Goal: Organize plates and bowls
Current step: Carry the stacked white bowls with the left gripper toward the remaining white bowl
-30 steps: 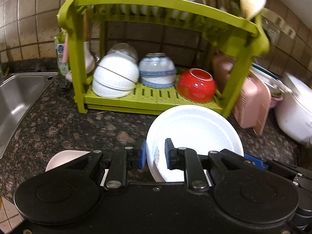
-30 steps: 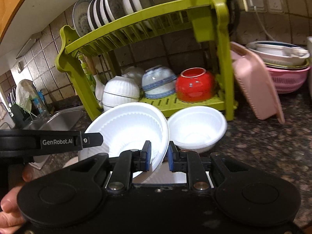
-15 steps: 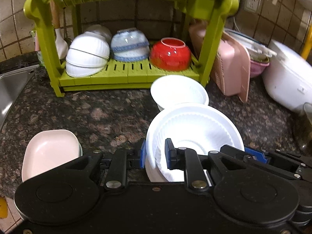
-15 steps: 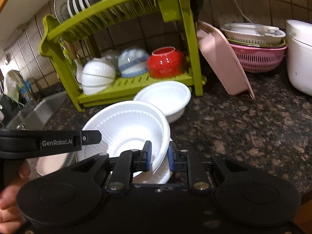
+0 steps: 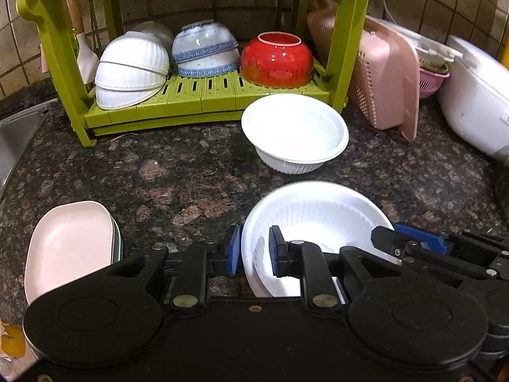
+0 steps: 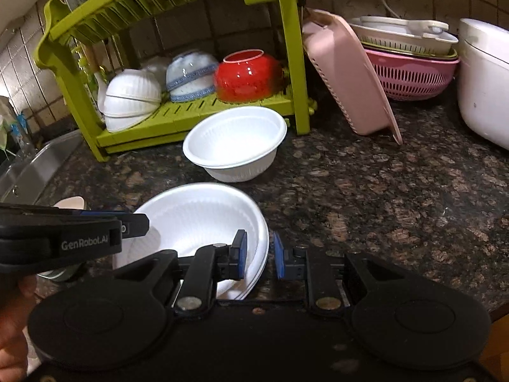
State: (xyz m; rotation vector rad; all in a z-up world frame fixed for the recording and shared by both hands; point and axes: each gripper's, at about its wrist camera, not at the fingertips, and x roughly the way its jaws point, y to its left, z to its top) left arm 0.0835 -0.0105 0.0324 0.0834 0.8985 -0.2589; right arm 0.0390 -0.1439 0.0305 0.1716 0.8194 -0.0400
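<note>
A stack of nested white ribbed bowls (image 5: 318,216) hangs low over the dark granite counter, held from both sides. My left gripper (image 5: 254,250) is shut on its near-left rim. In the right wrist view my right gripper (image 6: 259,254) is shut on the right rim of the same stack (image 6: 197,219). The left gripper (image 6: 140,222) comes in from the left there. A single white bowl (image 5: 294,130) stands upright on the counter in front of the green dish rack (image 5: 206,95). On the rack's lower shelf lie upturned white bowls (image 5: 130,70), blue-patterned bowls (image 5: 203,51) and a red bowl (image 5: 276,60).
Stacked pink plates (image 5: 68,245) sit at the near left. A sink (image 5: 16,130) lies at the far left. A pink basket (image 6: 350,76) leans on the rack's right post. Beyond it are pink and white colanders (image 6: 413,70) and a white cooker (image 6: 483,82). A hand (image 6: 12,286) holds the left gripper.
Both grippers have drawn back from the rack and come down toward the counter with the bowl stack between them. The single white bowl now shows fully in front of the rack.
</note>
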